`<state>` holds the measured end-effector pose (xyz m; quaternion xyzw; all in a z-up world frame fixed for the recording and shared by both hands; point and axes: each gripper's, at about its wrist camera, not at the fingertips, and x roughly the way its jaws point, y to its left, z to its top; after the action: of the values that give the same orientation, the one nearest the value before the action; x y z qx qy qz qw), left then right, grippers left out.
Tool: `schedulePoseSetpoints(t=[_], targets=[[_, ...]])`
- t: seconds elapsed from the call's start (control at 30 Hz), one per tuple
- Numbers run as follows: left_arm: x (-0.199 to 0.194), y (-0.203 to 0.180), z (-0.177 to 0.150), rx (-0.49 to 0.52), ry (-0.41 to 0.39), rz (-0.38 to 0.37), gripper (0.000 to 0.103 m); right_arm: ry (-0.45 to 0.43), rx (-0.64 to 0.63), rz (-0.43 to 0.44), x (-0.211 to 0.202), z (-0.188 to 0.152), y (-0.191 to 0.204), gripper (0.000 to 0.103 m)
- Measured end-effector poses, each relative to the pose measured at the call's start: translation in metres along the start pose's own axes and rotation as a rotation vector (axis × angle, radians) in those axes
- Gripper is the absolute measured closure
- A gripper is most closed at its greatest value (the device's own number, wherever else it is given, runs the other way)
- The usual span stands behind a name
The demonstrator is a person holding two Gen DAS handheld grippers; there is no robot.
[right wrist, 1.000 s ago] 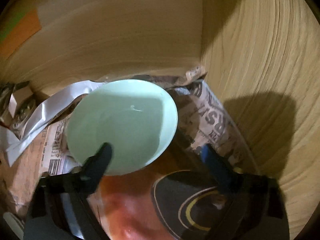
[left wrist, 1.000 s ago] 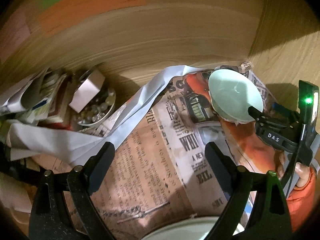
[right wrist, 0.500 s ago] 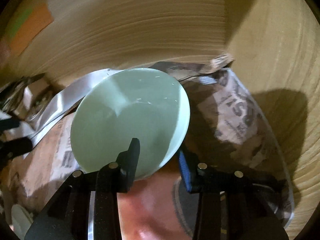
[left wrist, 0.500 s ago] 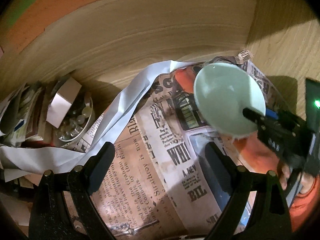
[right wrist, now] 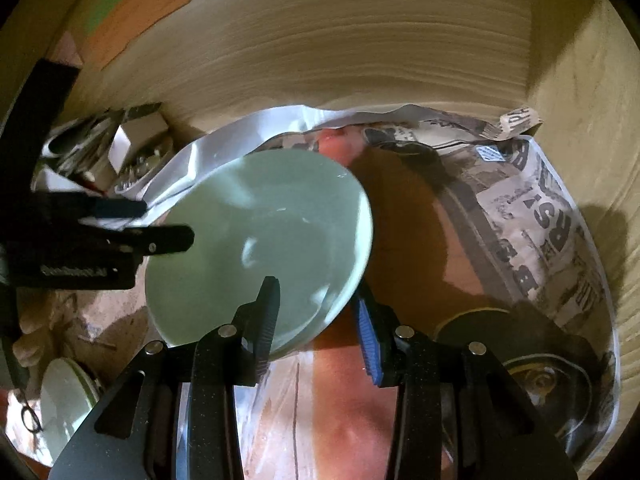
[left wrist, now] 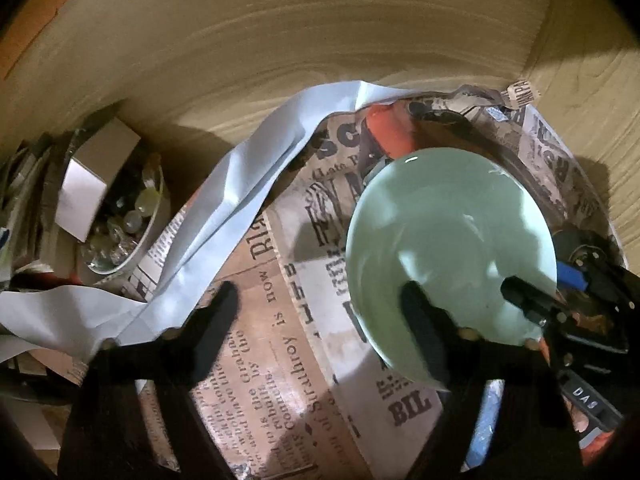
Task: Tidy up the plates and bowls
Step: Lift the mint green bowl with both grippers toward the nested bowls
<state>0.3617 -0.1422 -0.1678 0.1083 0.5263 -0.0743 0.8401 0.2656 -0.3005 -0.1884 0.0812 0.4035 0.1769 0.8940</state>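
A pale green bowl [right wrist: 260,240] is held tilted above the newspaper [left wrist: 280,360] lining a wooden cabinet. My right gripper [right wrist: 316,320] is shut on the bowl's near rim, one finger inside and one outside; it also shows at the right of the left wrist view [left wrist: 532,304]. The bowl fills the right of the left wrist view [left wrist: 448,248]. My left gripper [left wrist: 320,312] is open, its right finger [left wrist: 420,320] overlapping the bowl's near-left rim. It shows at the left of the right wrist view [right wrist: 132,224]. A second pale green dish [right wrist: 68,400] lies low at the left.
A glass bowl of marbles with a white box [left wrist: 116,216] sits at the left against the back wall. A white paper strip [left wrist: 224,208] runs across the newspaper. Wooden cabinet walls [left wrist: 320,40] close in behind and at the right.
My right gripper closed on the bowl's rim, lifted it off the newspaper and carried it left. My left gripper moved right and forward to the bowl's edge.
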Motion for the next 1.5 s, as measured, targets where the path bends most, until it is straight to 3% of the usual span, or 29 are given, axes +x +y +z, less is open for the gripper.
schedulePoseSetpoints(t=[0.2, 0.4, 0.47, 0.53, 0.8, 1.13, 1.5], targets=[[0.015, -0.005, 0.001, 0.021, 0.062, -0.056, 0.055, 0.001, 0.053, 0.011, 0.006, 0.005, -0.007, 0.069], [0.024, -0.008, 0.003, 0.018, 0.102, -0.089, 0.057, -0.01, 0.022, 0.015, 0.004, 0.003, 0.001, 0.076], [0.025, -0.011, 0.004, 0.03, 0.107, -0.102, 0.065, -0.014, 0.018, 0.021, 0.004, 0.003, 0.002, 0.077], [0.025, -0.016, 0.004, 0.047, 0.112, -0.109, 0.081, -0.015, 0.021, 0.038, 0.003, 0.003, 0.003, 0.079], [0.008, -0.023, -0.004, 0.076, 0.072, -0.065, 0.082, -0.037, 0.015, 0.03, -0.007, 0.004, 0.007, 0.082], [-0.052, -0.018, -0.017, 0.096, -0.099, 0.014, 0.082, -0.129, -0.007, 0.048, -0.045, 0.006, 0.031, 0.082], [-0.099, -0.002, -0.054, 0.045, -0.202, 0.005, 0.082, -0.199, -0.063, 0.047, -0.082, -0.009, 0.067, 0.082]])
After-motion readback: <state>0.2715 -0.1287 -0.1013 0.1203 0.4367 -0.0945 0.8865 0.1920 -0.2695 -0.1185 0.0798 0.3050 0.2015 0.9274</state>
